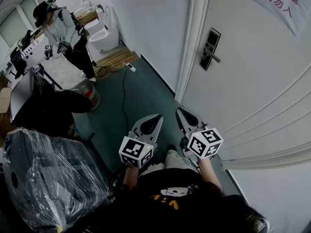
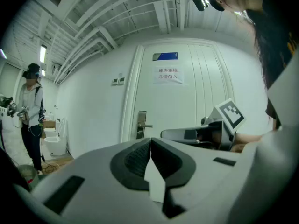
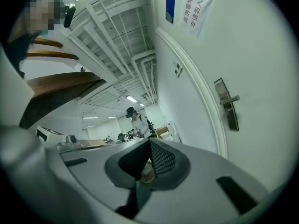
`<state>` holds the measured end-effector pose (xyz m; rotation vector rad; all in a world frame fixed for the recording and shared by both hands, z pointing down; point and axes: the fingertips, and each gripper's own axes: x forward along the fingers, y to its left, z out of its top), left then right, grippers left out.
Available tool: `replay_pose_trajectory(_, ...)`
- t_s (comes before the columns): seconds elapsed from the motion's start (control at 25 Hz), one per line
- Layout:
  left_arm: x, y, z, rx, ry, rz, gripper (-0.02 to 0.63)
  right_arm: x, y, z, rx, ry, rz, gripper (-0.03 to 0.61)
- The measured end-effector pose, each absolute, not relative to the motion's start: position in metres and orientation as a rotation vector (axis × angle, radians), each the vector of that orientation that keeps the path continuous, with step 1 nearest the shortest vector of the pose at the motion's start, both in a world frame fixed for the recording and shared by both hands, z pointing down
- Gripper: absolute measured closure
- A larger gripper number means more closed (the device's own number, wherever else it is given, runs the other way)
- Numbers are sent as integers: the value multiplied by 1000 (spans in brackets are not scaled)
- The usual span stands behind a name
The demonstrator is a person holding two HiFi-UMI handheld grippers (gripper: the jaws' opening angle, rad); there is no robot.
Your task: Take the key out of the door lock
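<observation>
In your head view, the left gripper (image 1: 151, 122) and right gripper (image 1: 185, 116) hang well apart from the door lock (image 1: 210, 50), below a paper sign (image 1: 273, 2) printed in red "非请勿入"; the key is too small to make out. Your left gripper view shows ribbed black pads pressed together, empty. Your right gripper view shows the same.

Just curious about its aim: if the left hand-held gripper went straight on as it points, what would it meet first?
Probably the door, just right of the lock; nothing shows between, though depth is unclear.
</observation>
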<state>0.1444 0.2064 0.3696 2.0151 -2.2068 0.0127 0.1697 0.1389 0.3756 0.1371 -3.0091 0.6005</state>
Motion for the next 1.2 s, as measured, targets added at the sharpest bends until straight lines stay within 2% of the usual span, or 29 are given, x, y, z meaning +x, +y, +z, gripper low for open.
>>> replay_pose_trajectory(0.28, 115, 183, 381, 1970, -2219, 27, 606, 137, 117, 382, 83, -3008, 538, 574)
replay_pose_trajectory(0.68, 35, 96, 381, 1915, -2272, 33, 606, 55, 46, 384, -31, -3009, 464, 574)
replay_pose_trajectory(1.2, -16, 13, 370, 1858, -2293, 82, 606, 1, -45, 373, -76, -3001, 563, 574)
